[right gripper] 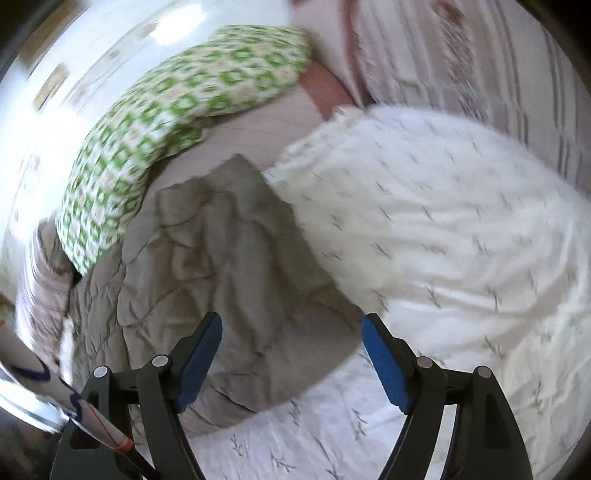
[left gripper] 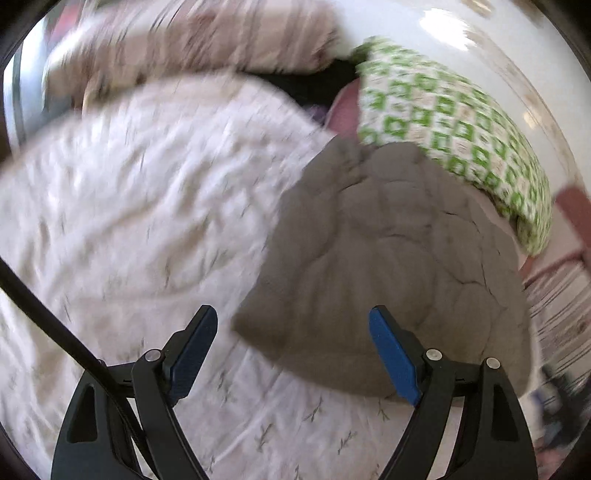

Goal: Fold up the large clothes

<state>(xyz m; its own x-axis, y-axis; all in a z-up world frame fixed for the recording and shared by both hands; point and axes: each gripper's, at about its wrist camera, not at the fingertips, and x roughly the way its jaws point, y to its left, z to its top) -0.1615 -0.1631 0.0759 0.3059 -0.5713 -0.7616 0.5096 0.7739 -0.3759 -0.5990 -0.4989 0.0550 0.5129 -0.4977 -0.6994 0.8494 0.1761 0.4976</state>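
A crumpled grey-brown garment lies on a bed covered by a white sheet with small leaf prints. My left gripper is open and empty, its blue pads hovering over the garment's near edge. The same garment shows in the right wrist view. My right gripper is open and empty, over the garment's lower right edge where it meets the white sheet. Both views are motion-blurred.
A green-and-white patterned pillow lies beyond the garment, also in the right view. A striped pinkish blanket is heaped at the bed's far side. A white wall stands behind.
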